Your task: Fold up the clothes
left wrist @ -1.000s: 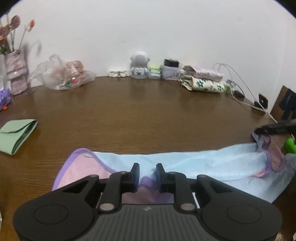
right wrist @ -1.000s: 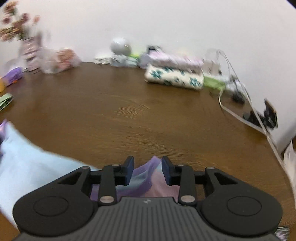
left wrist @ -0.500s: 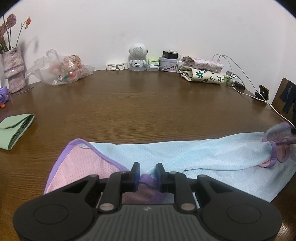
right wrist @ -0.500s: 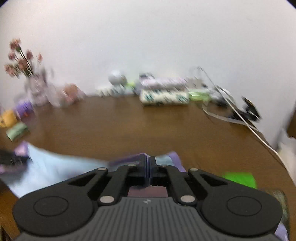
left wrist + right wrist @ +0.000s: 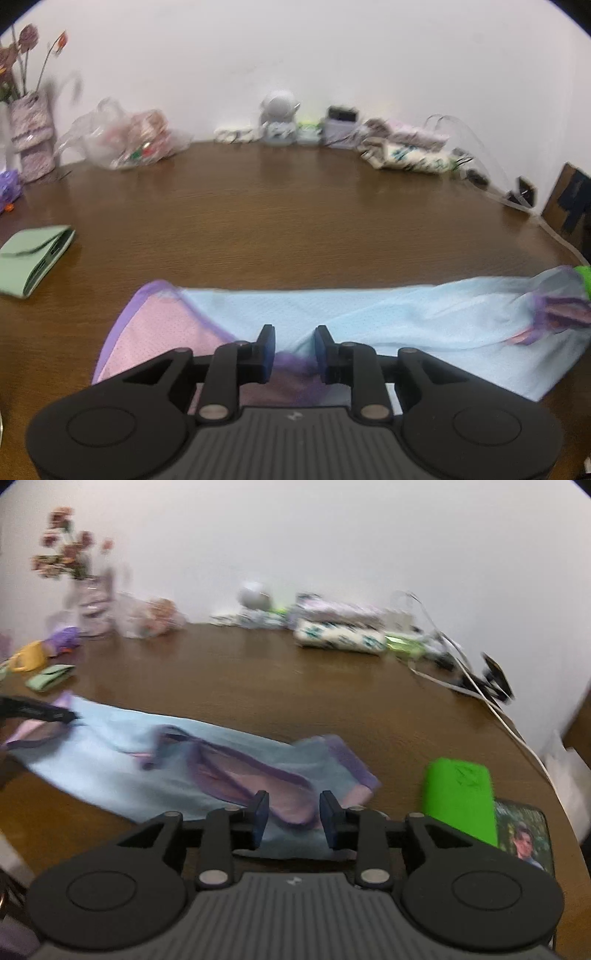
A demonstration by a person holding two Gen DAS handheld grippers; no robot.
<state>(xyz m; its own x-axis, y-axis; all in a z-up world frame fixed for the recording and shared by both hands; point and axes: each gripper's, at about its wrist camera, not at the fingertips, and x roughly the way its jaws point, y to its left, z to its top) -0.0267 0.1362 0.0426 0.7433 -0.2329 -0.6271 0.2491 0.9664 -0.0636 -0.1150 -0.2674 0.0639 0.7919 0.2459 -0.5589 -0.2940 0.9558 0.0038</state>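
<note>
Black jaws of the left gripper [image 5: 293, 338] stand slightly spread, having just opened, purple hem between them but unpinched. The right gripper [image 5: 294, 810] has likewise just opened, its jaws apart over the pink-and-purple end. The garment [image 5: 369, 317], pale blue mesh, lies flat on the bench [image 5: 295, 221], its long axis running side to side from one gripper to the other, each at its own end. Scribbled marks on the green block [image 5: 460, 797] cannot be read; no brand shows.
</note>
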